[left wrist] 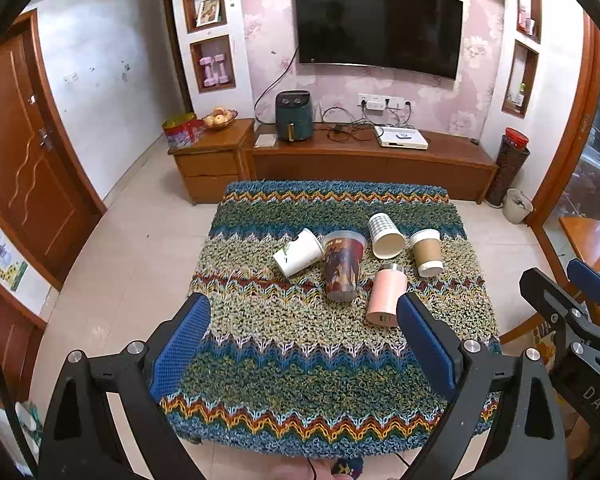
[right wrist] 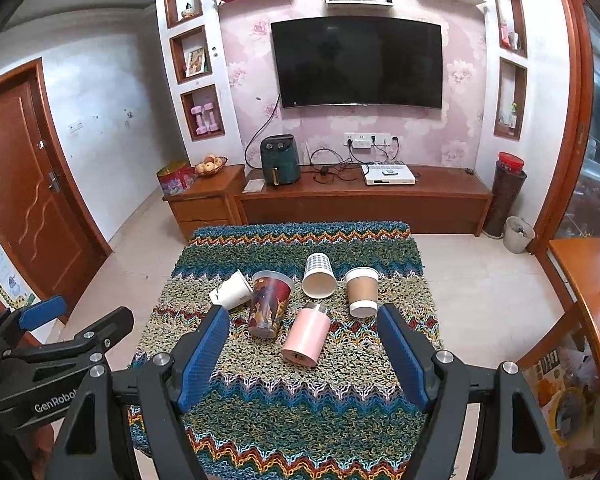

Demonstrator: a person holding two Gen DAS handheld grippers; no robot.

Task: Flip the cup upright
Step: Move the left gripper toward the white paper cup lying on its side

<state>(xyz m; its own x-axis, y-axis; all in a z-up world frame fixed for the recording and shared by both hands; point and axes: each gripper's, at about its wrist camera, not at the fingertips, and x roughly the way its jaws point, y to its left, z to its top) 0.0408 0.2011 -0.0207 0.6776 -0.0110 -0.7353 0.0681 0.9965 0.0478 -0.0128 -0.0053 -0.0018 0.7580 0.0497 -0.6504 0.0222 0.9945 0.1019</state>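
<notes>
left claw [left wrist: 304, 344] wide apart, empty | right claw [right wrist: 304, 354] wide apart, empty, both hover short of pink cup [right wrist: 306, 336] | five cups lie tipped mid-bench [right wrist: 260, 400]; pink nearest, brown-sleeved cup [right wrist: 362, 292] right of it | progress: none upright yet, all flipping left

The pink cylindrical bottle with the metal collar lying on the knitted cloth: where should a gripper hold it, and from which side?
Grip the pink cylindrical bottle across its smooth pink middle, probably coming from above with the right gripper, fingers on its two long sides. It lies on its side, flat base toward the camera, metal collar pointing away. Both grippers are open and empty.
</notes>
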